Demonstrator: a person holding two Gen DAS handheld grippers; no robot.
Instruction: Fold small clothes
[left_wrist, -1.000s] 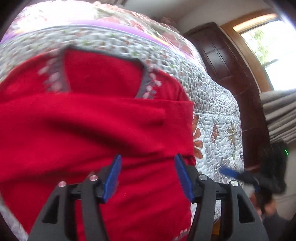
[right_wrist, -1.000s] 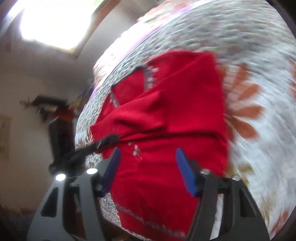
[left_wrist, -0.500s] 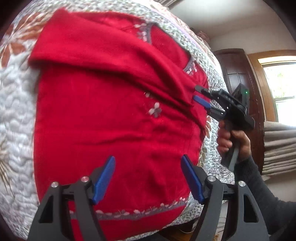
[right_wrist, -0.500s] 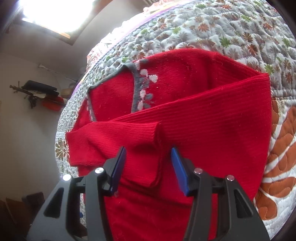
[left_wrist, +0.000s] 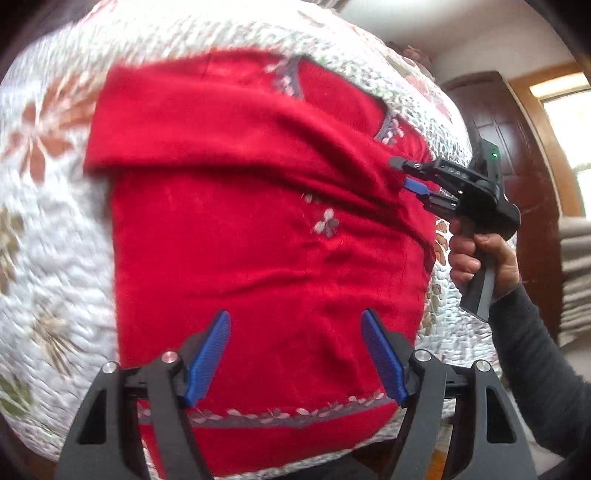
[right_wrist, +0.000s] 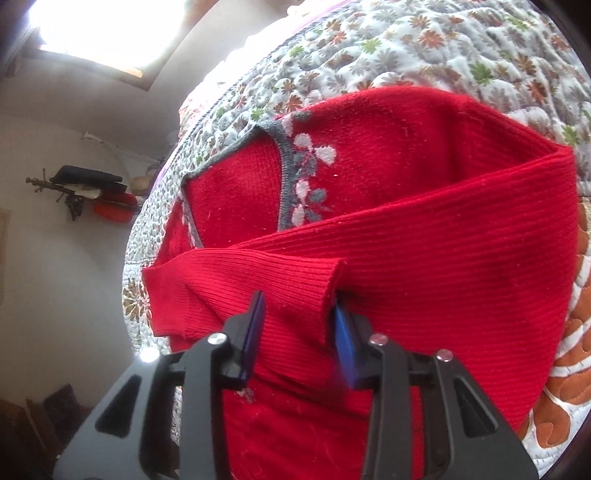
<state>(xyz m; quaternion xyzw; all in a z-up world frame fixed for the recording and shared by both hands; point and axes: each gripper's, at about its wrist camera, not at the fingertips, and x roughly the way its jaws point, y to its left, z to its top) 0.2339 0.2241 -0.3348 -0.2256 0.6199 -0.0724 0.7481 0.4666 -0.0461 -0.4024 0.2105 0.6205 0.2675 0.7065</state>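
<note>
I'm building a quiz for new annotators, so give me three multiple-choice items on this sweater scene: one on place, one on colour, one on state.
1. The sweater lies on: A a wooden table; B a floral quilt; C a tiled floor.
2. The neckline trim is: A grey; B yellow; C green.
3. The left gripper is: A shut on the hem; B shut on the sleeve; C open.

B, quilt shows all around the sweater. A, a grey band edges the neck. C, its fingers stand apart with nothing between them; the right gripper closes around the sleeve cuff.

red sweater (left_wrist: 258, 240): lower hem cut off by frame edge, behind left hand-held gripper (left_wrist: 295, 354) | quilt (left_wrist: 55, 258): motion-blurred | right hand-held gripper (right_wrist: 297, 325): pad partly hidden by sleeve cuff (right_wrist: 295, 288) | wall items (right_wrist: 85, 192): too small to identify
</note>
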